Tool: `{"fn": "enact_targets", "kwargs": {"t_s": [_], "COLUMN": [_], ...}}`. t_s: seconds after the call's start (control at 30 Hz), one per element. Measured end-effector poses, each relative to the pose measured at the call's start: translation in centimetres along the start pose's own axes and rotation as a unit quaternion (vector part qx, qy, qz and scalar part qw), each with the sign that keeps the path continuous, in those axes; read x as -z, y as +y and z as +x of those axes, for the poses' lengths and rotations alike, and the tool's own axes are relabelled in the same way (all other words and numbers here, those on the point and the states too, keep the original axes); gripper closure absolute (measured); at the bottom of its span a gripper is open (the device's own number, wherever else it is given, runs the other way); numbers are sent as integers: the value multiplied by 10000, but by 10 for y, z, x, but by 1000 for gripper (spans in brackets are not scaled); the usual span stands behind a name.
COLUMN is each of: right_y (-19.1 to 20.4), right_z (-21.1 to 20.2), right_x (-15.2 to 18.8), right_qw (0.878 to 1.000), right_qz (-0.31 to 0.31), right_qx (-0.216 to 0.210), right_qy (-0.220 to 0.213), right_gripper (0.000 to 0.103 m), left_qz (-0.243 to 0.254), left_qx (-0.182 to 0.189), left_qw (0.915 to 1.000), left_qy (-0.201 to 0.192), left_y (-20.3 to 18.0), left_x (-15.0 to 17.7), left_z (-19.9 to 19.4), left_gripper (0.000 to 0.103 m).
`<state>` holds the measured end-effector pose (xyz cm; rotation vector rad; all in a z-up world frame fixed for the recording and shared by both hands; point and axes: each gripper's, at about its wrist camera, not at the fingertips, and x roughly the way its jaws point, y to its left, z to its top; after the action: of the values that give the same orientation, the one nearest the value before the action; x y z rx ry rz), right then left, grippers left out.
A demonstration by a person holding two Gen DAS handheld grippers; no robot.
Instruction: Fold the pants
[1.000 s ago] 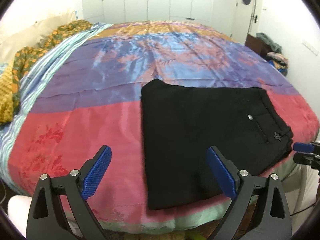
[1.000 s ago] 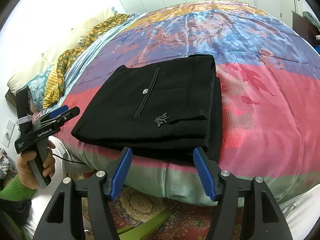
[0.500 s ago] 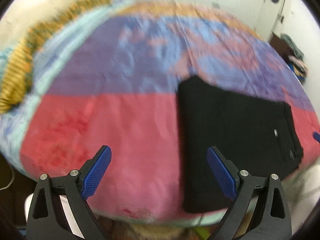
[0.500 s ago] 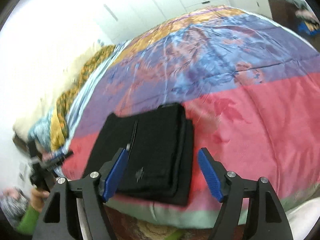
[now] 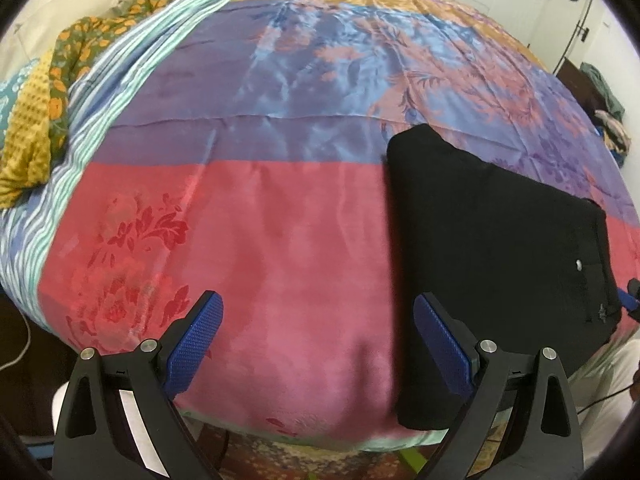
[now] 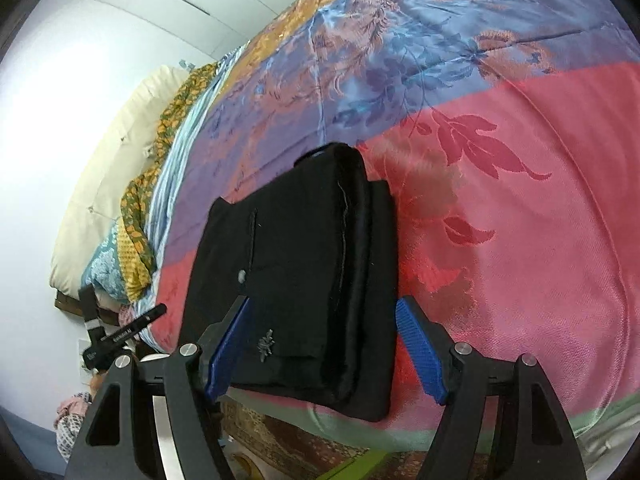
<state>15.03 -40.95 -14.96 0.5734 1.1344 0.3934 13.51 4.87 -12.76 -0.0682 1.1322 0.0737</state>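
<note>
The black pants (image 5: 496,248) lie folded into a thick rectangle near the bed's front edge, on the red band of the bedspread. They also show in the right wrist view (image 6: 304,272), with a back pocket, a button and a small metal emblem facing up. My left gripper (image 5: 318,344) is open and empty, above the bedspread to the left of the pants. My right gripper (image 6: 326,350) is open and empty, its jaws standing either side of the folded pile's near end. The left gripper shows at far left in the right wrist view (image 6: 120,336).
The bed carries a colourful satin bedspread (image 5: 280,92) in red, purple, blue and orange bands. A yellow and green floral blanket (image 5: 44,92) and a cream pillow (image 6: 108,184) lie at the head end. A patterned rug (image 6: 304,440) lies below the bed edge. Clothes (image 5: 608,120) are piled by the wall.
Both grippers have swung: the left view has shifted leftwards, so the pants now sit at its right. The right gripper has tilted and come closer over the pants. Both stay open.
</note>
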Motion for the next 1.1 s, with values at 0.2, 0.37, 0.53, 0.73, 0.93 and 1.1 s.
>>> {"fn": "enact_targets", "kwargs": {"t_s": [0.2,0.37,0.53,0.73,0.93,1.1], "right_y": [-5,-7,-22,-33,-13,27], "right_z": [-4,-3,1,28,68,50], "right_x": [-2,-4,-12,-19,-22,-29], "right_qw": [9999,9999,9991,9949,9878,9865], "right_qz": [-33,-45,196,213,-540,-1074], "right_qx": [110,109,-241,-534,-275,-334], "right_qy": [6,62,274,831,1434,1194], "right_gripper": [30,29,18,18,35,70], "left_qz": [121,76,-484,-471,-230,79], "left_qx": [-38,562,2347,2894,2796,2413], "left_qw": [9999,9983,9671,9471,9447,9619], "left_qy": [-13,105,857,1302,1700,1279], "left_y": [-6,-6,8,-7,-45,-58], "left_x": [-2,-3,-8,-9,-11,-29], "left_z": [2,4,36,67,84,43], "left_gripper": [6,6,6,6,27,79]}}
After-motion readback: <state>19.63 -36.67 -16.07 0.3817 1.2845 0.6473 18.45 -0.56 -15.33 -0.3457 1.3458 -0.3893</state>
